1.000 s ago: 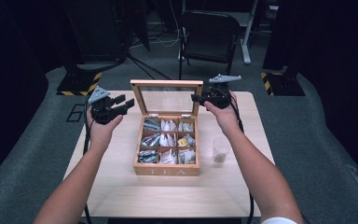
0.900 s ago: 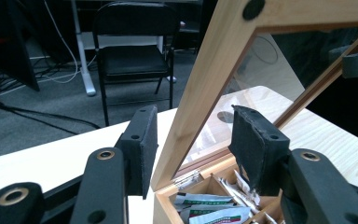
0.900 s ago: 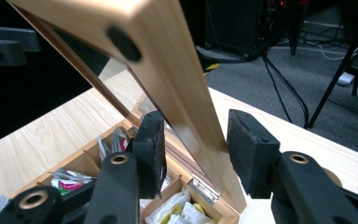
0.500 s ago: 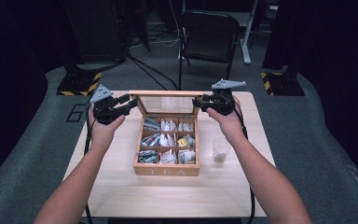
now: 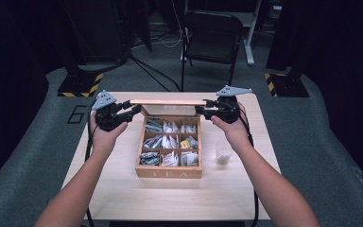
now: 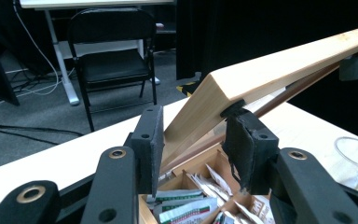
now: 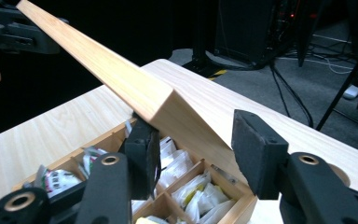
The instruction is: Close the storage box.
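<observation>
A wooden tea box point(image 5: 168, 172) with several compartments of tea bags point(image 5: 169, 142) stands mid-table. Its hinged lid point(image 5: 168, 101) is tilted over the box, edge-on from above. My left gripper point(image 5: 134, 109) is at the lid's left corner. In the left gripper view the lid point(image 6: 279, 60) runs between the jaws, which have just been closing and press on it. My right gripper point(image 5: 201, 109) is at the right corner. In the right gripper view the lid point(image 7: 98, 65) lies against the left pad while the right pad point(image 7: 254, 149) stands off; these jaws have just been opening.
A small clear plastic cup point(image 5: 223, 153) stands on the table point(image 5: 170, 198) just right of the box. A black folding chair point(image 5: 212, 38) stands beyond the far edge, and cables trail across the floor behind it.
The lid has swung down from upright to a low tilt over the box. Both grippers followed its top corners, the right one moving more.
</observation>
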{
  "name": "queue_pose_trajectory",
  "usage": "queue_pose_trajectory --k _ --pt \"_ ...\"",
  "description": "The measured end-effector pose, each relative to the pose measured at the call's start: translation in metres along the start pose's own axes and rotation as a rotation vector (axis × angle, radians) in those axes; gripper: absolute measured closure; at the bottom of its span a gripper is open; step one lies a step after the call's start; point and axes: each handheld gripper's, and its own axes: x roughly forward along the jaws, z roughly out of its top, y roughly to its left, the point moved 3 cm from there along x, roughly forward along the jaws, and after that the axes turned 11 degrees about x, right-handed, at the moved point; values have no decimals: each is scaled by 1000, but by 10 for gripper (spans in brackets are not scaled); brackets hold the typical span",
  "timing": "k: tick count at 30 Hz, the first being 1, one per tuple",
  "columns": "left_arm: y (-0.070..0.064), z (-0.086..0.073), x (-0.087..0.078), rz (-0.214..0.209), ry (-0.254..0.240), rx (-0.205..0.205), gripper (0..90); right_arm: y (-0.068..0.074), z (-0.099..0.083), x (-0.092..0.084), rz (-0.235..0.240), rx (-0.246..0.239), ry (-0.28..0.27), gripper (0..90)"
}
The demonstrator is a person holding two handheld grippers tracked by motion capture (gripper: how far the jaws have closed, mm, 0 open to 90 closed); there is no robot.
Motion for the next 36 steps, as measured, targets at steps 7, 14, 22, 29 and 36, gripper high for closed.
queue_pose_trajectory --k 7,14,22,29,36 --pt "-6 -6 -5 -8 1 4 572 5 -7 -10 -11 -28 16 501" --pt "-15 -17 -13 -27 9 2 564 12 -21 -22 -3 -37 15 487" --pt "-23 -28 -19 -34 24 30 560 20 -35 -31 -1 -66 21 491" --pt "-28 -36 -23 -42 19 23 556 21 -46 -33 7 -34 18 497" --pt "-32 -42 -32 -46 2 11 557 24 -52 -34 1 -28 22 510"
